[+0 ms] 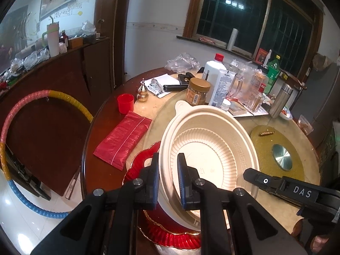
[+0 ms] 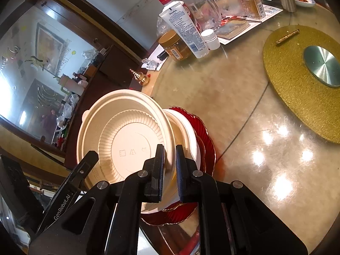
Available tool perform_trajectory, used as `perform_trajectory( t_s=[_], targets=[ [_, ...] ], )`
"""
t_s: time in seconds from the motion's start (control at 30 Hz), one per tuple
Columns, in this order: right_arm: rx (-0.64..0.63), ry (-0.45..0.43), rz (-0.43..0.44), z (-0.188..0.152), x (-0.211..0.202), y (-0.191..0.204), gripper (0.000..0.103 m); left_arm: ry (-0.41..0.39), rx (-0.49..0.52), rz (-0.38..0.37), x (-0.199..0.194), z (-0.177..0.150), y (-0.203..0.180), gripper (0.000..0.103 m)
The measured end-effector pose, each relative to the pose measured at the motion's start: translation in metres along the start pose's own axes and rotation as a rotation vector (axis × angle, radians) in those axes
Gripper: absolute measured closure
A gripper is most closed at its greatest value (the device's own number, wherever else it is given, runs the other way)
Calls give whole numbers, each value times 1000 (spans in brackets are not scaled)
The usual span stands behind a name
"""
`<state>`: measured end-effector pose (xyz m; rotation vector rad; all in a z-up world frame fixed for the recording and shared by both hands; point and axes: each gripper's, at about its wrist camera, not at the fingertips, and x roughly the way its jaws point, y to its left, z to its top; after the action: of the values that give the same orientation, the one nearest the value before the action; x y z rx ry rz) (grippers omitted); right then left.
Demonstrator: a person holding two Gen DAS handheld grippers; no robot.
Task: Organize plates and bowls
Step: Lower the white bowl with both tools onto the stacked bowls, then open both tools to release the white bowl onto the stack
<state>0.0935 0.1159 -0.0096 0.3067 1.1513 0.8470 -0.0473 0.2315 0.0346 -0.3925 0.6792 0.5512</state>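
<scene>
A cream ribbed plastic bowl [image 1: 212,148] is held tilted above a red scalloped plate [image 1: 170,233] on the table. My left gripper [image 1: 167,180] is shut on the bowl's near rim. My right gripper [image 2: 170,170] is shut on the bowl's [image 2: 127,136] opposite rim. In the right wrist view a second cream bowl [image 2: 187,131] sits on the red plate [image 2: 204,136] behind the held one. The right gripper's body shows in the left wrist view [image 1: 282,184], and the left gripper's in the right wrist view [image 2: 70,191].
A glass turntable [image 2: 244,106] carries a gold mat [image 2: 297,85] with a metal disc. Jars, bottles, a tube and a glass pitcher [image 1: 233,80] crowd the far side. A red bag [image 1: 123,138] and red cup [image 1: 125,103] lie left. A hula hoop [image 1: 12,127] leans on the cabinet.
</scene>
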Motion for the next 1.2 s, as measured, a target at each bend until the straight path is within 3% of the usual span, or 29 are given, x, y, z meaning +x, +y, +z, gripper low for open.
perform_trajectory(
  t_s=[0.07, 0.1, 0.13, 0.17, 0.2, 0.3, 0.4, 0.53, 0.63, 0.73, 0.8, 0.9, 1.2],
  targets=[
    [-1, -11, 3, 0, -1, 0, 90, -6, -15, 12, -1, 0, 1, 68],
    [-5, -19, 1, 0, -1, 1, 78, -14, -28, 20, -2, 1, 3, 52],
    [-6, -25, 1, 0, -1, 1, 67, -23, -43, 18, -4, 1, 5, 45],
    [0, -33, 7, -1, -3, 0, 45, -34, -59, 16, -6, 1, 7, 44],
    [5, -39, 14, -1, -4, -1, 41, -43, -64, 20, -8, 2, 8, 44],
    [2, -51, 27, -1, -7, 0, 41, -87, -86, 35, -16, 4, 10, 44],
    [-9, -74, 23, -1, -14, 0, 41, -128, -109, 2, -27, 5, 8, 43],
    [-20, -144, -1, -4, -33, -4, 41, -210, -77, -18, -43, 2, -9, 26],
    [-24, -170, -21, -3, -41, -9, 40, -246, -15, 7, -47, -2, -25, 24],
    [-22, -165, -11, -3, -45, -14, 38, -244, 43, 71, -41, -6, -35, 24],
    [-38, -170, 0, -5, -48, -14, 33, -225, 48, 99, -36, -7, -32, 24],
    [-82, -167, 8, -9, -52, -7, 33, -203, 44, 125, -32, -10, -27, 24],
    [-187, -140, 6, -18, -50, 15, 33, -181, 56, 140, -34, -14, -26, 24]
  ],
)
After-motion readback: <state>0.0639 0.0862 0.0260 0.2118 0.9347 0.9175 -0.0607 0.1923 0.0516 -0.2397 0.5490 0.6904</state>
